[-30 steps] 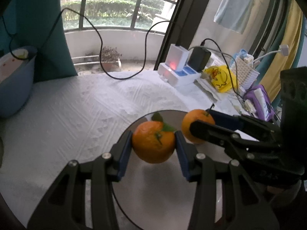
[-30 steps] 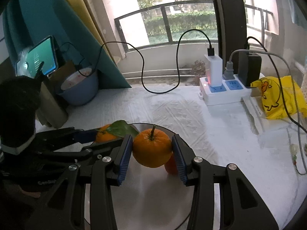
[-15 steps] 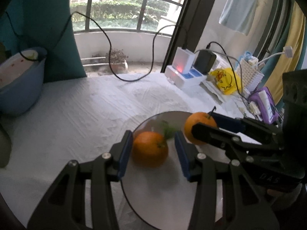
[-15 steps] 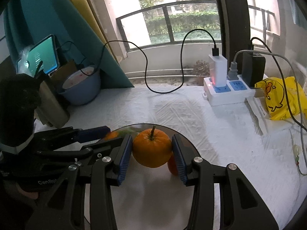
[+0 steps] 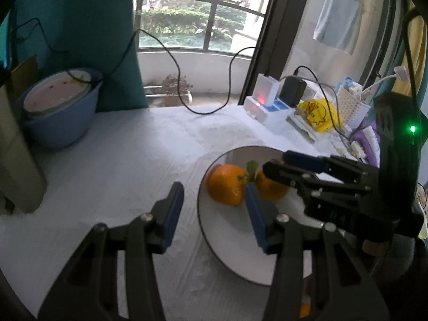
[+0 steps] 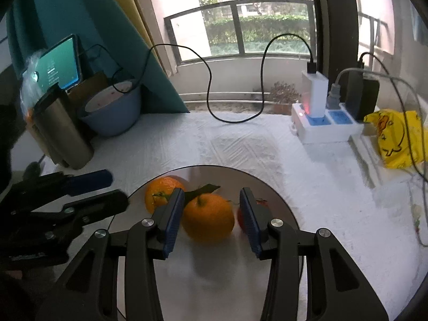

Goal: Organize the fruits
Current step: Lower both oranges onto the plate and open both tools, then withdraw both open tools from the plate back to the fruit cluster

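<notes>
A round plate point(image 5: 230, 240) point(image 6: 270, 187) lies on the white cloth. Two oranges rest on it. One orange with a leaf point(image 5: 226, 184) point(image 6: 160, 190) sits at the plate's left edge. My left gripper point(image 5: 214, 214) is open and empty, pulled back left of that orange. The second orange point(image 6: 208, 217) point(image 5: 270, 190) sits between the fingers of my right gripper point(image 6: 211, 220), which is open with gaps on both sides. A small red fruit point(image 6: 240, 215) lies partly hidden behind the right finger.
A blue basin point(image 5: 57, 107) point(image 6: 112, 112) and a steel tumbler point(image 6: 62, 131) stand at the back left. A white power strip with chargers point(image 6: 321, 123) point(image 5: 270, 104), a yellow duck bag point(image 6: 393, 136) and a loose black cable point(image 6: 235, 80) are at the back right.
My left gripper opened, let its leafed orange down onto the plate and drew back to the left. My right gripper opened and its orange now rests on the plate.
</notes>
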A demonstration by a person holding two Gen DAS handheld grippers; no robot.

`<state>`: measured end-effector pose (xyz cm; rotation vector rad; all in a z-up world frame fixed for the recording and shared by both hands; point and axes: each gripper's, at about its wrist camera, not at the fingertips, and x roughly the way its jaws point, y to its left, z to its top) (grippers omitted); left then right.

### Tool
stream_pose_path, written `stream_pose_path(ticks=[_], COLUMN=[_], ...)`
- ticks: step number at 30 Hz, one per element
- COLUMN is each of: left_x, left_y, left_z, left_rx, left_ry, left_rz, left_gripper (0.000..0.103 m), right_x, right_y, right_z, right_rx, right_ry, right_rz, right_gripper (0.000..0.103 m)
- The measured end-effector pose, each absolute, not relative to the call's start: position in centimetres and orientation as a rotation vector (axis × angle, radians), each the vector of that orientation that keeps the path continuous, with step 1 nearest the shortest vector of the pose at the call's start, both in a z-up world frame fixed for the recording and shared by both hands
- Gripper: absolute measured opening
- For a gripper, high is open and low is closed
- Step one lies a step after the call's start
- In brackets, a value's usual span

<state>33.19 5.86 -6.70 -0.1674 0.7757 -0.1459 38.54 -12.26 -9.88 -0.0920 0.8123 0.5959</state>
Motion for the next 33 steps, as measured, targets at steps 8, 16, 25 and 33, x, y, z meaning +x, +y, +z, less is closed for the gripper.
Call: stream_pose_path(ticks=[8, 16, 25, 33], left_x=[30.9, 27.6, 23.5, 20.5], left_y=[5.9, 5.0, 4.0, 3.0], left_z=[-5.3, -4.4, -3.6, -3.8], left_rx=[-0.183, -0.191, -0.195, -0.194], left_ry=[0.739, 0.718, 0.693, 0.694], left_rz=[-0.146, -0.166, -0.174, -0.180], left_gripper=[0.049, 0.049, 0.050, 0.051], right_x=[36.6, 33.4, 28.9, 25.7], right_y=[-13.3, -14.4, -15.6, -16.8], right_z=[-8.2, -6.6, -5.1, -4.7], right_rx=[-0.094, -0.102, -0.108, -0.106], right_ry=[0.778, 0.757, 0.727, 0.714], right_rz=[0.567, 0.547, 0.541, 0.536], right_gripper=[0.053, 0.053, 0.053, 0.053])
